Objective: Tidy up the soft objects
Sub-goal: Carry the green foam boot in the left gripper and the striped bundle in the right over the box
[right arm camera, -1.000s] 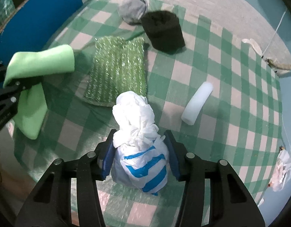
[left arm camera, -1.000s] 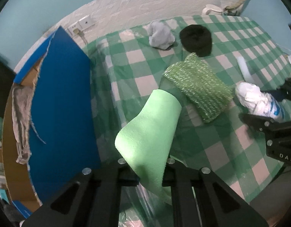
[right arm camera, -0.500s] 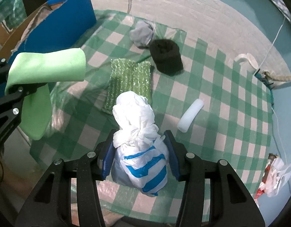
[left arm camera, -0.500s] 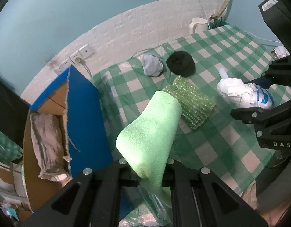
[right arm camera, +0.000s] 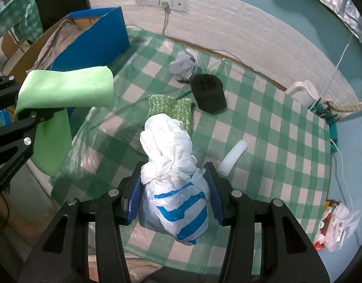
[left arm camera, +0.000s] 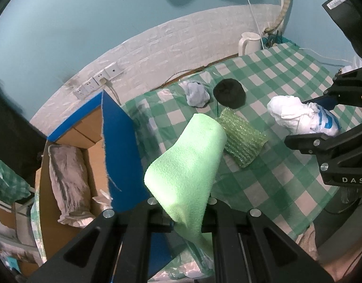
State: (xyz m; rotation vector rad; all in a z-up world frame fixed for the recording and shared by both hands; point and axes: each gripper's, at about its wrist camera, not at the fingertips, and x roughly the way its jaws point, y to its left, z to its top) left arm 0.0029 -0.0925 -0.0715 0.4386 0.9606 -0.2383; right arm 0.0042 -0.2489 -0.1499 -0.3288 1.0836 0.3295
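Note:
My left gripper [left arm camera: 183,208] is shut on a folded light green foam sheet [left arm camera: 188,162] and holds it high over the table's left edge; it also shows in the right wrist view [right arm camera: 63,89]. My right gripper [right arm camera: 174,198] is shut on a knotted white plastic bag with blue stripes [right arm camera: 171,167], held above the table; the bag also shows in the left wrist view [left arm camera: 301,118]. On the green checked tablecloth [right arm camera: 275,122] lie a green bubble-wrap pad [right arm camera: 171,107], a black knit hat [right arm camera: 208,93], a grey cloth ball [right arm camera: 183,64] and a white foam roll [right arm camera: 232,158].
A cardboard box with a blue flap [left arm camera: 119,141] stands left of the table, a grey folded towel [left arm camera: 67,179] inside it. A white kettle [left arm camera: 248,43] and cables sit at the far corner. Wall sockets [right arm camera: 161,1] are on the tiled wall. A plastic bag [right arm camera: 334,226] lies at the right.
Both grippers have risen well above the table with their loads. The box interior and the wall have come into view; the objects on the table look smaller.

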